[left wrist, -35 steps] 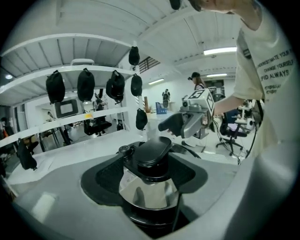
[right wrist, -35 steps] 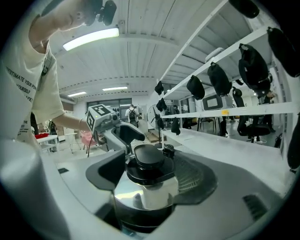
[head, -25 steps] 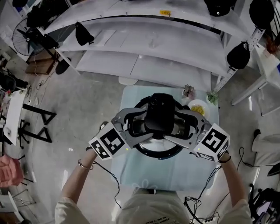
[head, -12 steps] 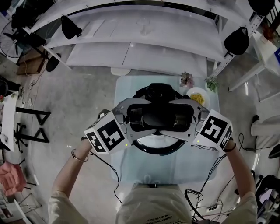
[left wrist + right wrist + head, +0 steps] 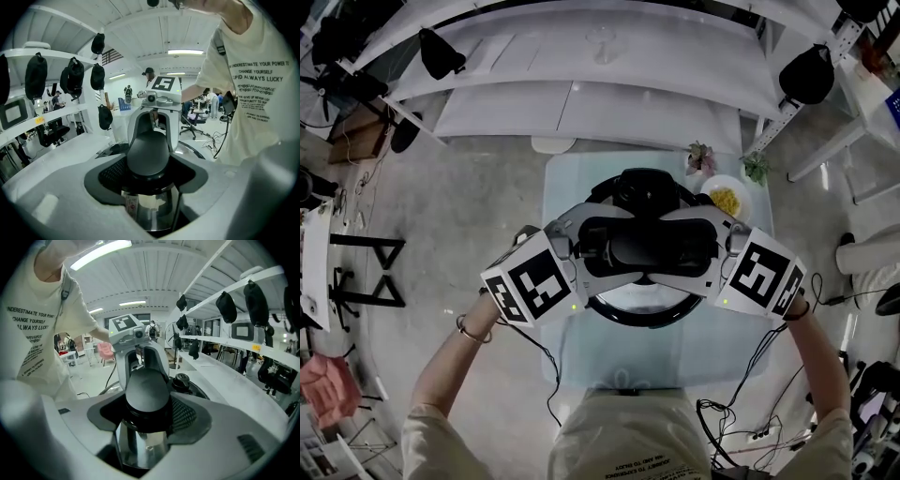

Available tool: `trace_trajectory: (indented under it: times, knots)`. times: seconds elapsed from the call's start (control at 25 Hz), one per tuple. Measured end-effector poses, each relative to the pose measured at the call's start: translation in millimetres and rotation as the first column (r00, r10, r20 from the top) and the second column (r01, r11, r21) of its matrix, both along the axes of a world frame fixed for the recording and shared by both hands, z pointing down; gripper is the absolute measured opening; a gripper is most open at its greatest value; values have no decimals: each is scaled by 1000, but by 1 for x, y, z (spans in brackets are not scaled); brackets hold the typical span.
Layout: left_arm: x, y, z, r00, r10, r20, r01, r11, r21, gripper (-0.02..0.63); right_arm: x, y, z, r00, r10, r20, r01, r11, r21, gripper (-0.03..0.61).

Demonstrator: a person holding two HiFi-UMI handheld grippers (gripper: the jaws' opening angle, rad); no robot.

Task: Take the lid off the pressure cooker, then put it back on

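clamping the black lid handle [image 5: 642, 246] from both sides in head view: left hand-held gripper [image 5: 598, 248] sat at its 9 o'clock, right hand-held gripper [image 5: 686, 248] at its 3 o'clock, both angled down. left gripper view: jaws were pinching the handle, black pads against it on both sides, chrome lid [image 5: 154, 211] showing just below. right gripper view: same picture mirrored, handle between the jaws. those jaws had just been closing and the pads were on it. lid looked seated on the pressure cooker [image 5: 661, 321]. cooker stood mid-way across the pale-blue desk [image 5: 581, 366], straight in front of the person. valve knob [image 5: 181, 379] stood on the lid at roughly 1 o'clock of the handle in the right gripper view. plate of yellow food [image 5: 727, 200] lay on the desk at the cooker's 2 o'clock, near but apart. small potted plant [image 5: 701, 157] stood at about 1 o'clock, by the desk's far edge.
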State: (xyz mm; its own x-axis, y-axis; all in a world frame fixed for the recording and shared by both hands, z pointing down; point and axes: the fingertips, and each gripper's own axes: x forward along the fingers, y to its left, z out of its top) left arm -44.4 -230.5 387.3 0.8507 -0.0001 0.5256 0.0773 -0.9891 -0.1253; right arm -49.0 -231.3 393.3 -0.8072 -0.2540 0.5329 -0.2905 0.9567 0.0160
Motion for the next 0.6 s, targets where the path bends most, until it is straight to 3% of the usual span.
trace_trajectory:
  times: [0.24,0.6]
  knots:
    - [1,0,1,1000,-11,-9,11,1000,-2,285,1,-1,0,1000,6,-3,-6,1000,1,278]
    - [0,0,1,999,2,36,-2,1000,-1,285,0,-1,0,999,22,-27,-23,1000,-16,276]
